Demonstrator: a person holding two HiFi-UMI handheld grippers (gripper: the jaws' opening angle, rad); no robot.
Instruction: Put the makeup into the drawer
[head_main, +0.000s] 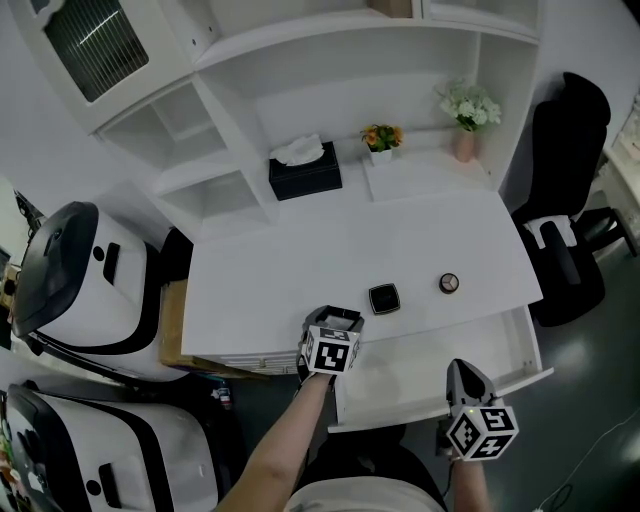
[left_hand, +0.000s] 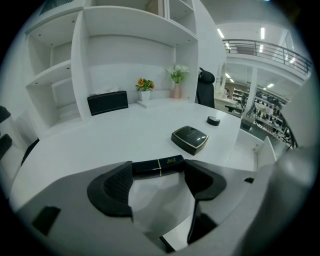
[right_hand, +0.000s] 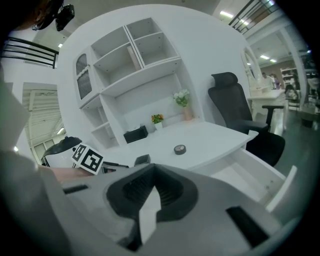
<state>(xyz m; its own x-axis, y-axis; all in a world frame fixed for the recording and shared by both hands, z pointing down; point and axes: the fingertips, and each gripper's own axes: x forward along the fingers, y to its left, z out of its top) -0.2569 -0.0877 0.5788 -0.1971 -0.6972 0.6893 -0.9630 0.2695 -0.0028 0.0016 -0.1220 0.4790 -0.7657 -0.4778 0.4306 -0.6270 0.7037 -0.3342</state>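
Note:
A slim black makeup tube (left_hand: 155, 166) with a gold band lies crosswise at the desk's front edge, and my left gripper (left_hand: 158, 175) is shut on it, one fingertip at each end. In the head view the left gripper (head_main: 335, 320) sits at that edge, left of the open white drawer (head_main: 440, 365). A black square compact (head_main: 384, 298) (left_hand: 190, 138) and a small round pot (head_main: 449, 283) (left_hand: 213, 120) rest on the desk (head_main: 300, 270) beyond. My right gripper (head_main: 468, 385) (right_hand: 151, 172) hovers by the drawer's front, shut and holding nothing.
A black tissue box (head_main: 305, 172) and two flower pots (head_main: 381, 140) (head_main: 466, 120) stand at the back under white shelves. A black office chair (head_main: 565, 220) is on the right. White machines with dark lids (head_main: 80, 280) stand on the left.

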